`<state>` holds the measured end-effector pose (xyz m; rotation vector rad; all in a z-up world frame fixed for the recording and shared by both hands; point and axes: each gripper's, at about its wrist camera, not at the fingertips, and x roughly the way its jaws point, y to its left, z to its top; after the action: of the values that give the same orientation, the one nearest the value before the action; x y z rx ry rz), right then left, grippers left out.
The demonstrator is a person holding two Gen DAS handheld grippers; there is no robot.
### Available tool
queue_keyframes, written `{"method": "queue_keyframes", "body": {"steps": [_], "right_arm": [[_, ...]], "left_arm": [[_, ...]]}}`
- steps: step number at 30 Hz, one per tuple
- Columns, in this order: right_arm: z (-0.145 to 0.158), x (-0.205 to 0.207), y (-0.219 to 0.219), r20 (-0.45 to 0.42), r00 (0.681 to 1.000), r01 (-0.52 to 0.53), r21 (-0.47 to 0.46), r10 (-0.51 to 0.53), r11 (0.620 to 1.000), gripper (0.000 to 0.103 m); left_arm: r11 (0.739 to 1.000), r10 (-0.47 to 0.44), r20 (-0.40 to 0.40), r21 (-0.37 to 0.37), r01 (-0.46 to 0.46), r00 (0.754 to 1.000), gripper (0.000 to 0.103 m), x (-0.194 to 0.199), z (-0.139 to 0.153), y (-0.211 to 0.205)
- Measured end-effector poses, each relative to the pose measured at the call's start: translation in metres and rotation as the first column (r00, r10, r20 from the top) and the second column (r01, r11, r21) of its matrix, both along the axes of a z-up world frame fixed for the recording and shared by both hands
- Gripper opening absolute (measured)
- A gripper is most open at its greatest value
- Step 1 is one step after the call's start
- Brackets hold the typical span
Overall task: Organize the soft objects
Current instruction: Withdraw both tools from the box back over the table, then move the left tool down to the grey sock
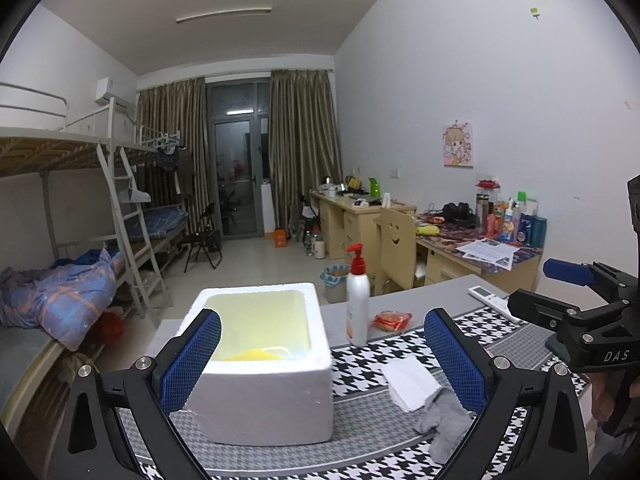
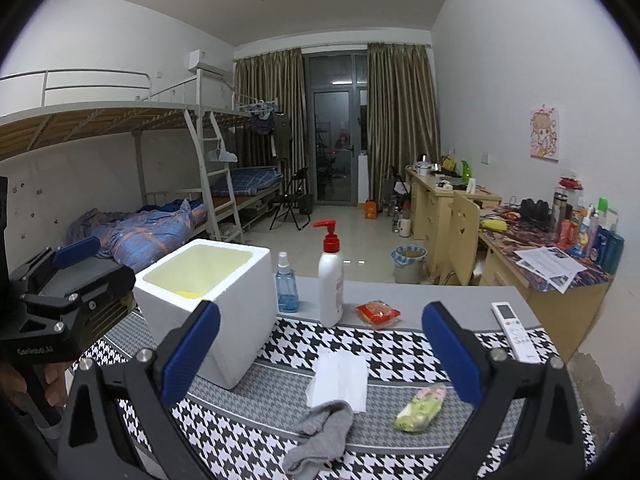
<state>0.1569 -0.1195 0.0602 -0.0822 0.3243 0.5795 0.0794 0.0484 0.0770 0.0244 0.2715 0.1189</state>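
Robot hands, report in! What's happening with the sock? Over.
Both grippers, left and right, open, empty. Grey sock on mat, overlapping white tissue. Foam box open, nothing blocking.

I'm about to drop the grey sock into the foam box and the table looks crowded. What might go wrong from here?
1. The grey sock overlaps the white tissue, so the open right tongs may pinch both together.
2. The pump bottle stands upright close beside the foam box; a swing toward the box could topple it.
3. The green snack packet lies near the sock and could be nudged.

Left gripper point(image 1: 322, 346) gapes wide over the white foam box point(image 1: 262, 364) — grey sock point(image 1: 444, 426) just right, touching white cloth point(image 1: 412, 384).
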Motion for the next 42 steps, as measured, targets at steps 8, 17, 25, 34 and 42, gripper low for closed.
{"method": "queue_keyframes", "body": {"steps": [8,17,25,34,42], "right_arm": [[-0.007,-0.012,-0.015,0.008,0.999,0.045,-0.009,-0.045,0.999,0.102],[-0.020,-0.015,-0.037,0.002,0.994,0.108,-0.008,-0.108,0.994,0.102],[-0.032,-0.017,-0.046,-0.003,0.991,0.135,0.003,-0.135,0.991,0.102],[-0.046,-0.007,-0.055,-0.036,0.986,0.162,-0.005,-0.162,0.987,0.102],[-0.057,0.000,-0.061,-0.052,0.983,0.174,-0.032,-0.176,0.984,0.102]], "left_arm": [[0.999,-0.032,0.013,0.000,0.032,0.999,0.102,-0.013,-0.005,-0.016],[0.998,-0.065,-0.003,-0.023,0.065,0.998,0.102,-0.018,-0.021,-0.030],[0.992,-0.117,-0.020,-0.040,0.116,0.993,0.102,-0.016,-0.037,-0.041],[0.990,-0.136,-0.039,-0.053,0.134,0.990,0.102,-0.012,-0.053,-0.049],[0.985,-0.166,-0.071,-0.053,0.162,0.984,0.102,-0.005,-0.066,-0.061]]}}
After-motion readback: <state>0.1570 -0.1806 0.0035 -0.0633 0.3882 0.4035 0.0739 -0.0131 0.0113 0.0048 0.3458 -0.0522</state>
